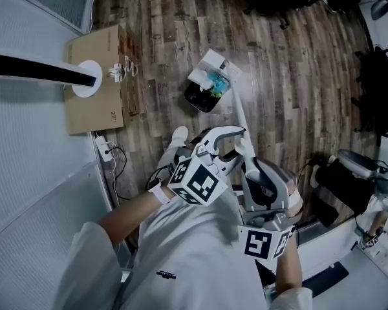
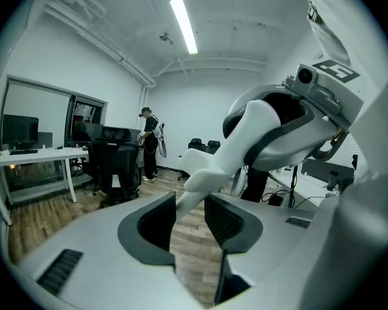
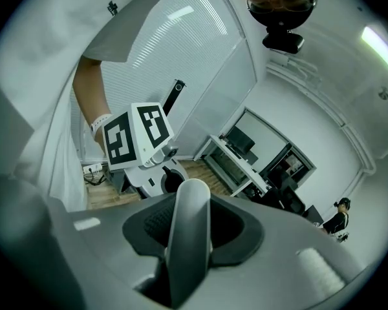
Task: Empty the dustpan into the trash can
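At the upper centre of the head view we see the dustpan [image 1: 204, 97], holding scraps. Our right gripper [image 3: 189, 228] is clenched on its long white handle [image 1: 238, 118]. Our left gripper [image 2: 189, 221] is released, its jaws apart beside the handle's end.

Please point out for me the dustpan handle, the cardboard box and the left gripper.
dustpan handle [image 3: 189, 231]: right gripper view, the shaft clamped between the tongs.
cardboard box [image 1: 94, 112]: head view, bare part of its top face.
left gripper [image 2: 191, 205]: left gripper view, midway between its open tongs.
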The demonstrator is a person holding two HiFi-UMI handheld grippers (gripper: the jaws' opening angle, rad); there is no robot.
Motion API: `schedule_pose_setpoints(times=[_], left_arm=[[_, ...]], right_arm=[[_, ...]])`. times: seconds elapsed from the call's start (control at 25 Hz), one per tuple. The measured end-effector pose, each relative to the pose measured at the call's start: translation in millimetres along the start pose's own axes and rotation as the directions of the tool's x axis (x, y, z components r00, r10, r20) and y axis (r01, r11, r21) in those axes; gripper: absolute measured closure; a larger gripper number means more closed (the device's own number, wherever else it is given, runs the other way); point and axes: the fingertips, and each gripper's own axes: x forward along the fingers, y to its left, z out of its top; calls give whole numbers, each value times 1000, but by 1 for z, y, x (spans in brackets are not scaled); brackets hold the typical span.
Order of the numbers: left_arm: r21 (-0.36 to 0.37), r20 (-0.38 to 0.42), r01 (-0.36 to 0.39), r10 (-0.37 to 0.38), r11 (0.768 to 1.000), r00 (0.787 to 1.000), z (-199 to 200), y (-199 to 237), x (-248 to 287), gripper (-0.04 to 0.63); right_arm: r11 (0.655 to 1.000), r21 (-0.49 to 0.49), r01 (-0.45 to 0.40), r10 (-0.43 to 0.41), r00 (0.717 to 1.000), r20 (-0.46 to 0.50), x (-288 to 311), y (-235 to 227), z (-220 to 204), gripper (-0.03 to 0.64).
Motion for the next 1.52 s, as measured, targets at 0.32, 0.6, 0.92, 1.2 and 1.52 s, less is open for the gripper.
schedule_pose_setpoints(times=[0.32,0.6,0.92,1.2,1.52], left_arm=[[-26,6,-23,23,999,1000,-1,2,-3,456],[-44,-22,-22,21,999,1000,-9,3,-7,454],[-51,-15,-36,36,998,999,-9,7,-13,454],[-54,-13,-59,58,997,998,-12,14,-16,454],[-45,-46,-58,56,997,997,-20,19,-11,456]], right_arm=[[1000,-13,-11,12,1000,12,0,2,0,494],[999,-23,-43,43,999,19,5,9,2,492],[998,-29,-59,60,998,26,6,11,7,492],[997,-42,-58,60,998,37,12,13,8,494],[999,23,-37,36,999,34,22,10,4,492]])
